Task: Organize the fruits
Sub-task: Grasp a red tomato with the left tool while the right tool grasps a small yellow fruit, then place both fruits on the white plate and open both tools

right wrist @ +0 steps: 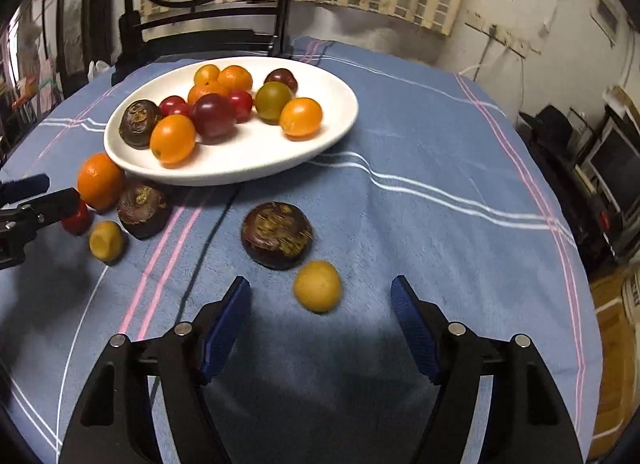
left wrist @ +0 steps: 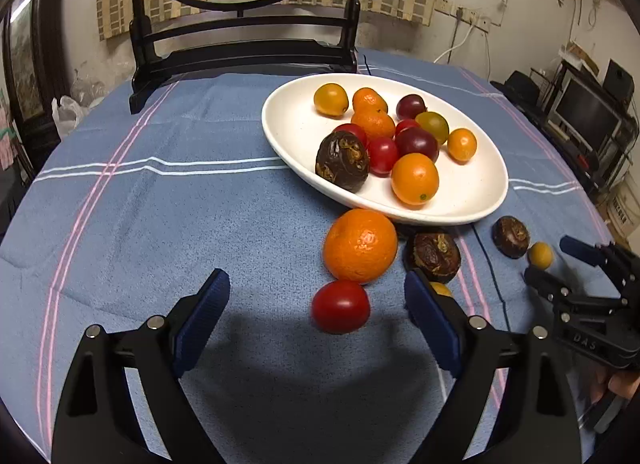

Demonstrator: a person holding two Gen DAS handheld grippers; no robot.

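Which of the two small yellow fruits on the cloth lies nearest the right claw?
The yellow fruit just ahead of the open right claw, below the dark brown fruit. The other yellow one lies far off beside the left claw.

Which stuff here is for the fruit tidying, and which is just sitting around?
For the job: white plate, big orange, red tomato, yellow fruit, brown fruit, left gripper, right gripper.

Just there: blue tablecloth, black stand.
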